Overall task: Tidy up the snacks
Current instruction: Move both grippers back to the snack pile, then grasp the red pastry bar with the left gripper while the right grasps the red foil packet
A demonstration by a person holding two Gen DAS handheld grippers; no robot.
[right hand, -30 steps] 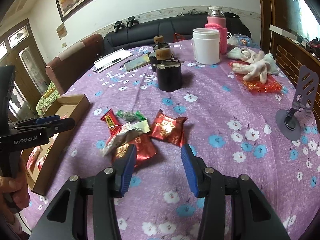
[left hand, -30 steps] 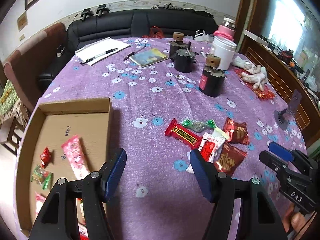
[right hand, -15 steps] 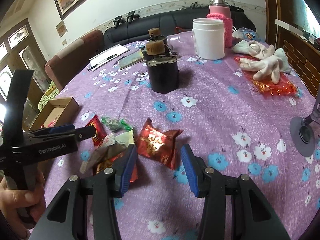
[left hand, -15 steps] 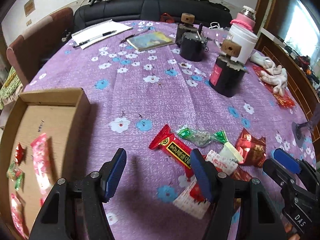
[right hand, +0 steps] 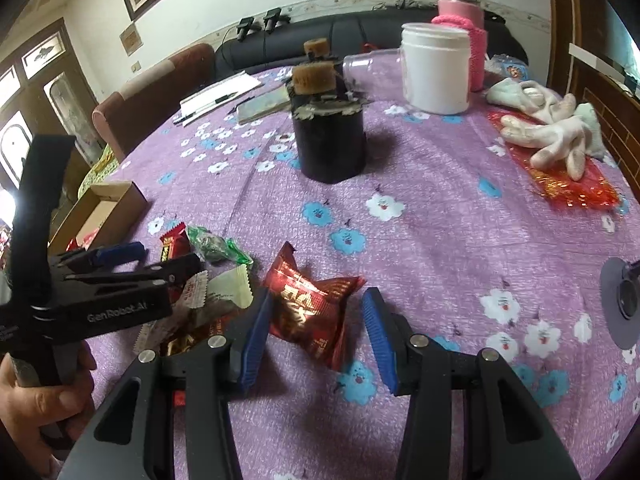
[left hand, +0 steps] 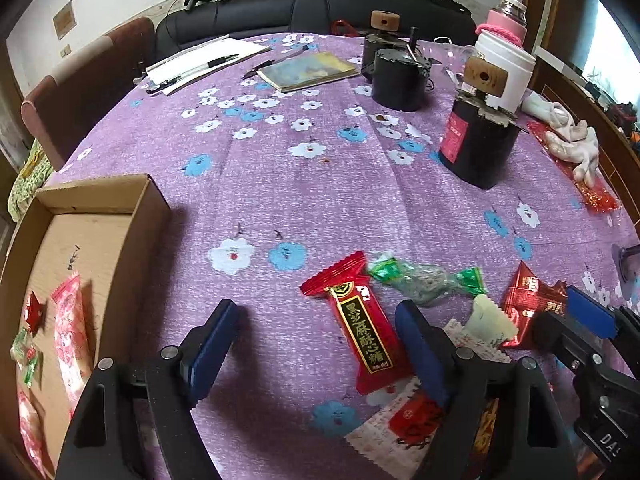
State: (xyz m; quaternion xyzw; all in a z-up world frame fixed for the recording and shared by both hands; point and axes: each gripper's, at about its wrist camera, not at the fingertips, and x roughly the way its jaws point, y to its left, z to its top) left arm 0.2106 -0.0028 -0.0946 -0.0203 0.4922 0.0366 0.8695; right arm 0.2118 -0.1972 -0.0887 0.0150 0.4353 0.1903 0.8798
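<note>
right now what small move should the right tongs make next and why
Probably ease the right tongs forward and down, then close on the dark red snack packet. They are open, the packet lies between the blue pads, nothing is gripped yet, and the cardboard box already holds other snacks.

Room lit by daylight; bright window (left hand: pixel 608 52) blown out at right edge in left wrist view. Soft shadows cast toward left of dark jar (right hand: pixel 330 148) and cardboard box (left hand: pixel 148 200). Mild glare seen on red foil wrapper (right hand: pixel 308 300). Strong fisheye bending at edges, corners vignetted black. Surface (left hand: pixel 280 168) sharp at centre; slight softness noted toward rim.
</note>
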